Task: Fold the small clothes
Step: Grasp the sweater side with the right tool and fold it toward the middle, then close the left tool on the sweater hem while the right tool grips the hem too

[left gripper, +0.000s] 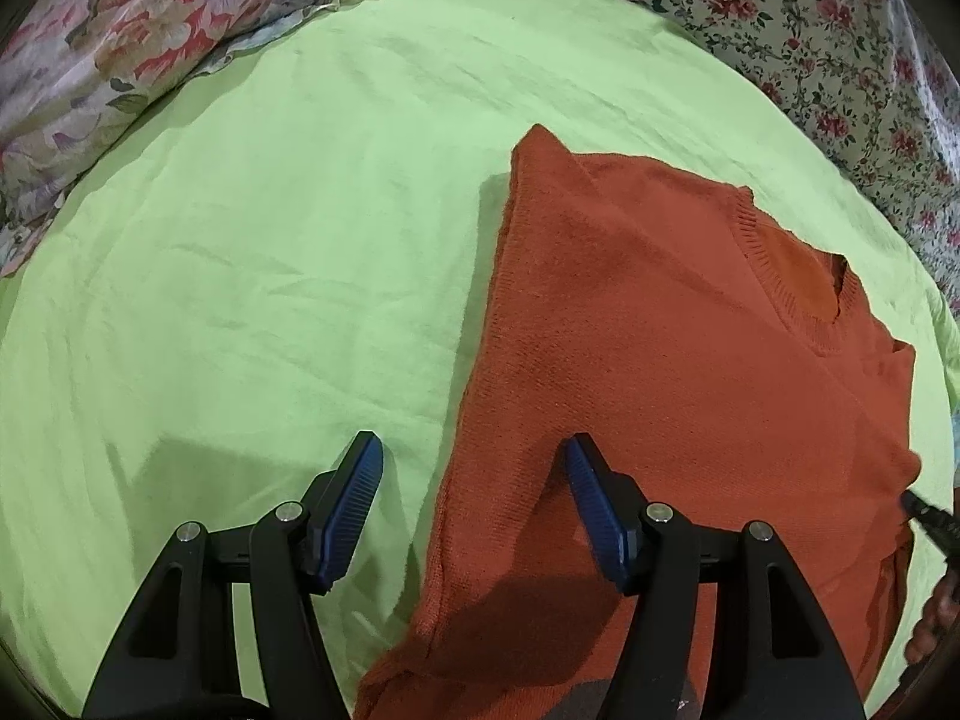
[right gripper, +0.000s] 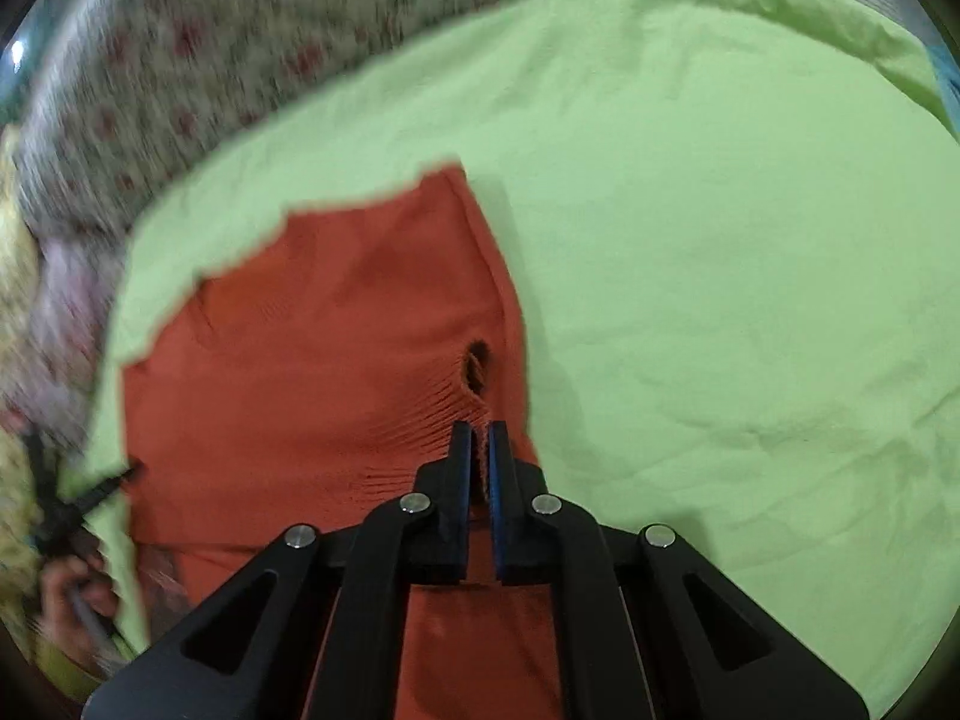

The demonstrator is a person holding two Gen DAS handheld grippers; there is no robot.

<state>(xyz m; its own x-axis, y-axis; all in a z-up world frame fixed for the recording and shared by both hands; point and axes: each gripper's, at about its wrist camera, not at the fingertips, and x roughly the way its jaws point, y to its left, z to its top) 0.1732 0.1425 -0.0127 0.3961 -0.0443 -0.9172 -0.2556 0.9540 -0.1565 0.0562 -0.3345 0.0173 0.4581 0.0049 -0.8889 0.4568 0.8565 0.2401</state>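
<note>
Here the orange sweater (left gripper: 660, 372), spread lengthwise on the green sheet (left gripper: 270, 240), is pinched at its right edge by the right gripper (right gripper: 478, 438), while the left gripper (left gripper: 474, 468) is held spread over its left edge.

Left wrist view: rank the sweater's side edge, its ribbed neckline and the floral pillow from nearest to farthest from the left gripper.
From the open left gripper:
1. Side edge of the orange sweater, running between the fingers.
2. Ribbed neckline, ahead and right.
3. Floral pillow, far left, at the edge of the green sheet.
</note>
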